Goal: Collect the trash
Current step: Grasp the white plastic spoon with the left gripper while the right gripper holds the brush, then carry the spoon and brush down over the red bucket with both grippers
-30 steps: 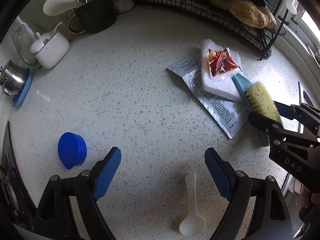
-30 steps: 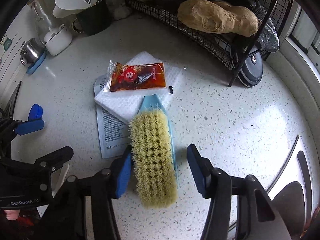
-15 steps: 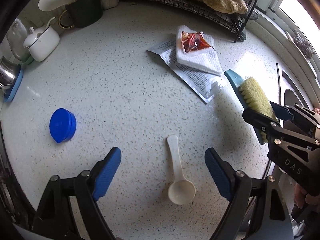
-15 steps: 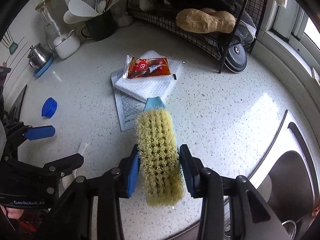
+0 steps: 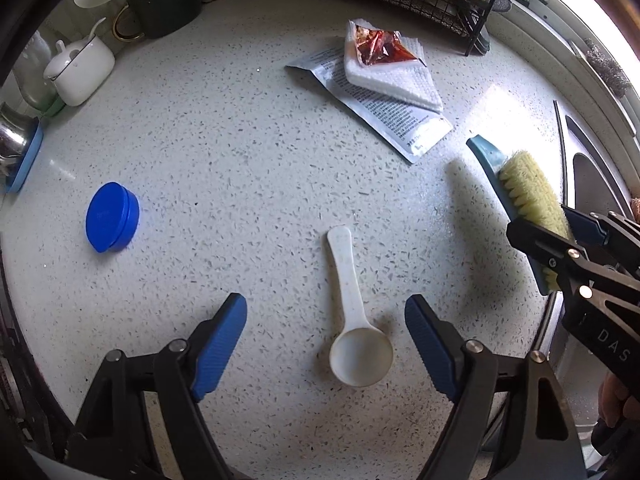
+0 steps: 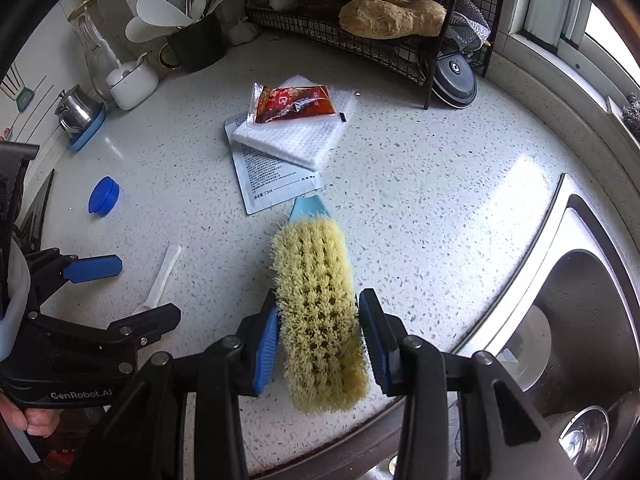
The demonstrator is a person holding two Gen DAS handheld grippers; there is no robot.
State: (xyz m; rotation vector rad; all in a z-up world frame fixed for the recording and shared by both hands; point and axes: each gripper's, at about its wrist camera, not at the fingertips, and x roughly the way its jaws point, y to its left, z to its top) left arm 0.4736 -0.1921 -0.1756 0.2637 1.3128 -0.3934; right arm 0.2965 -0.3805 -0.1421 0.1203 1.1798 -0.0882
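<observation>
Speckled white countertop (image 5: 240,140), steel sink (image 6: 580,300) at right, window (image 6: 568,20) w/ daylight

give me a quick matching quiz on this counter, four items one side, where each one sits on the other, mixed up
Items:
1. scrub brush
2. white scoop
3. red sauce packet
4. blue cap

Places:
a. on the folded white cloth
b. alone on the counter, left of the scoop
c. clamped in the right gripper
d. lying between the left gripper's open fingers

Pairs: 1-c, 2-d, 3-a, 4-b
</observation>
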